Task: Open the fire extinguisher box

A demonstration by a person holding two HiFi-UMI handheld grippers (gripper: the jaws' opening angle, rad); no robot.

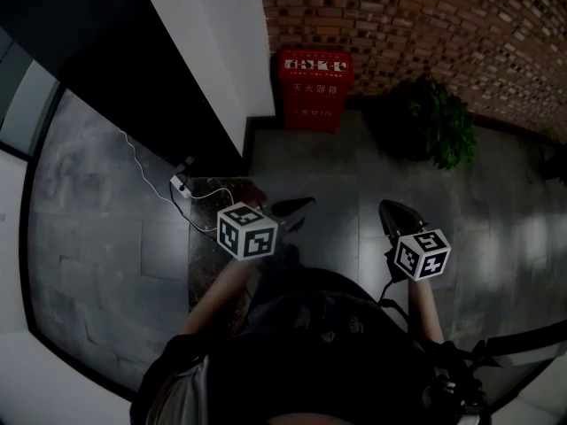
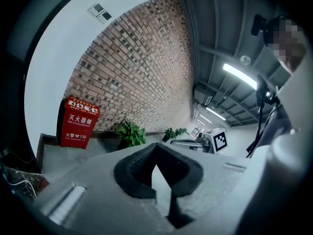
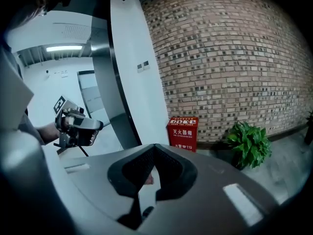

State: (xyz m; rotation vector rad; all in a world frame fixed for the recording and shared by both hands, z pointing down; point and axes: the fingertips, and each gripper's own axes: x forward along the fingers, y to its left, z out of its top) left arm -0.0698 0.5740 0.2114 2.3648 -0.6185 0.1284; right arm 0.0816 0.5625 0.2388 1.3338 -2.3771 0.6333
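Observation:
The red fire extinguisher box [image 1: 314, 87] stands closed on the floor against the brick wall, beside a white pillar. It also shows far off in the left gripper view [image 2: 77, 123] and in the right gripper view [image 3: 183, 132]. My left gripper [image 1: 297, 206] and right gripper [image 1: 394, 211] hang in front of my body, well short of the box and touching nothing. The tips of the left gripper [image 2: 155, 148] meet with nothing between them. The right gripper [image 3: 154, 148] is also shut and holds nothing.
A potted green plant [image 1: 438, 122] sits on the floor right of the box. A white pillar [image 1: 221, 51] rises left of it. A white power strip [image 1: 180, 184] with a trailing cable lies on the dark tiled floor at the left.

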